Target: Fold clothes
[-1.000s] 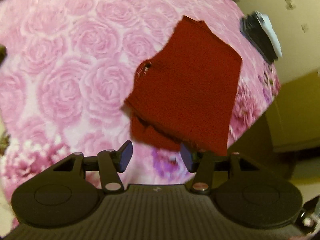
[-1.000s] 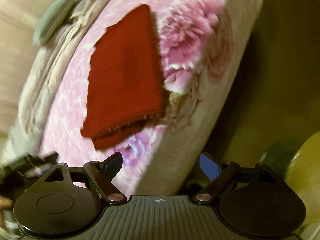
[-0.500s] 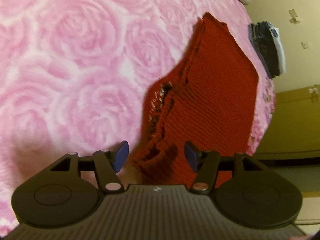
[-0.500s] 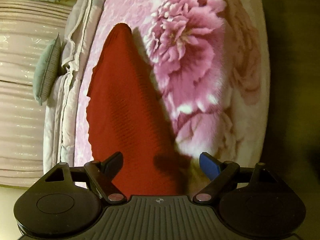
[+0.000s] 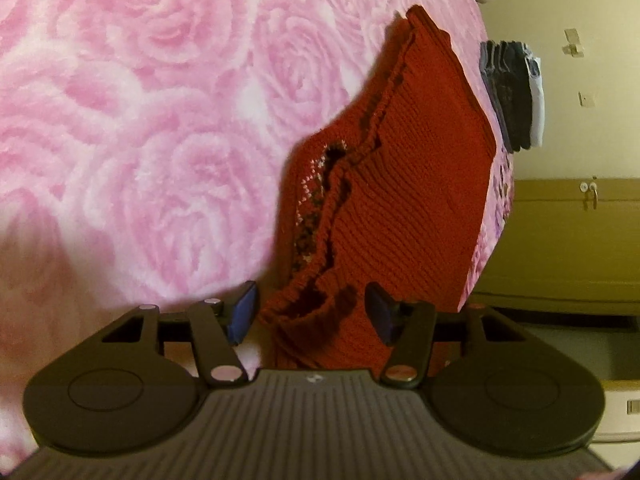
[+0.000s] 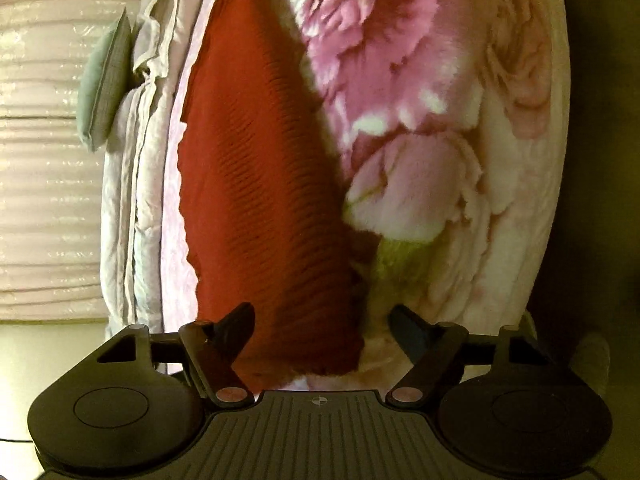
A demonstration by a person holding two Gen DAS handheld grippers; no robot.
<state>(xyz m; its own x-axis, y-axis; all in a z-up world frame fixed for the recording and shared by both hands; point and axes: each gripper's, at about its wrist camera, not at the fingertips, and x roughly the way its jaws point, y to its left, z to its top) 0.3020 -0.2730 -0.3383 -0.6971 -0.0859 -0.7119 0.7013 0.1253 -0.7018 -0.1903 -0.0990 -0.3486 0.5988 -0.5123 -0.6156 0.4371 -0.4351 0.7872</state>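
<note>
A folded dark red knitted sweater lies on a pink rose-patterned bedspread. Its layered open edge with a patterned inner band faces left in the left wrist view. My left gripper is open, its blue-padded fingers on either side of the sweater's near corner, low over the bed. In the right wrist view the sweater stretches away from me along the bed. My right gripper is open, its jaws straddling the sweater's near end, which reaches between them.
A stack of dark folded clothes lies at the bed's far edge. A yellow-brown cabinet stands beyond the bed on the right. In the right wrist view a grey-green cushion and pale bedding lie to the left.
Both grippers have come down and closer to the sweater. Its near corners now sit between the open fingers. The sweater itself has not moved.
</note>
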